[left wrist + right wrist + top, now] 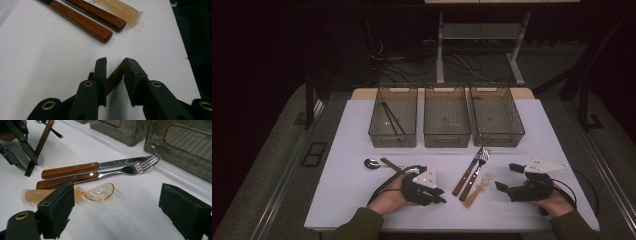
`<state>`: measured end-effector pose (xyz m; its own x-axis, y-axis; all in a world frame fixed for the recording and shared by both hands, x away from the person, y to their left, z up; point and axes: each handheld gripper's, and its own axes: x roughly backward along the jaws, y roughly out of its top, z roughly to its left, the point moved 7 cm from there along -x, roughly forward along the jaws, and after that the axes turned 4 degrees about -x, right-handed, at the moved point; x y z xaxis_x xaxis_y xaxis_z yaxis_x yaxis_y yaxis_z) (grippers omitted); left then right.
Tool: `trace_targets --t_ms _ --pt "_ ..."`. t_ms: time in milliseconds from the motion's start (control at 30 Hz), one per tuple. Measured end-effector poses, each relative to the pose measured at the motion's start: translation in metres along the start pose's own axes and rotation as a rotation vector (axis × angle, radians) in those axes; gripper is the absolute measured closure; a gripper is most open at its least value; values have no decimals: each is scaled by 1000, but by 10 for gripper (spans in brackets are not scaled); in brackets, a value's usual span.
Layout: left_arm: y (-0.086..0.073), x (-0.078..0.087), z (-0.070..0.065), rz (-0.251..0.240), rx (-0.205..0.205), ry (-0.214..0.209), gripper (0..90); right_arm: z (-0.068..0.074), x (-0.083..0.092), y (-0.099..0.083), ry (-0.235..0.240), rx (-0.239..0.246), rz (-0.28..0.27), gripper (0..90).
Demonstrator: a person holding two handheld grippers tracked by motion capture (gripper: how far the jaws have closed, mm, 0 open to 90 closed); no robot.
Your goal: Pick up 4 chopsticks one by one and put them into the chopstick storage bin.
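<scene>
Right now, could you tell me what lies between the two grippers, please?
High view: a wooden-handled knife, a fork and an amber spoon lie between left gripper and right gripper.

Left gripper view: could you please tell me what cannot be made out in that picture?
- Gripped wooden handle: the jaws hide both its ends, so this view does not show what tool it is.
- Knife handle and fork handle: the top edge cuts off blade and tines.
- Translucent spoon handle: the top edge cuts off its bowl.
</scene>
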<state>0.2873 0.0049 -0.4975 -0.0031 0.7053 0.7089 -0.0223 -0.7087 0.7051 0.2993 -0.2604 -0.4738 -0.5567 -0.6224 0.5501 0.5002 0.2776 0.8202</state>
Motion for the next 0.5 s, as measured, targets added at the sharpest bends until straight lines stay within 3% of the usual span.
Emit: trace_targets --t_ms 200,233,467,500 --pt "0 0 3 -6 17 12 734 0 0 0 1 2 0 133" --pt "-2 2 6 13 2 15 735 0 0 0 2 2 0 133" --pt "-2 1 14 11 29 44 740 0 0 0 2 1 1 134" --pt "0 -1 13 -10 55 51 741 0 0 0 2 1 1 134"
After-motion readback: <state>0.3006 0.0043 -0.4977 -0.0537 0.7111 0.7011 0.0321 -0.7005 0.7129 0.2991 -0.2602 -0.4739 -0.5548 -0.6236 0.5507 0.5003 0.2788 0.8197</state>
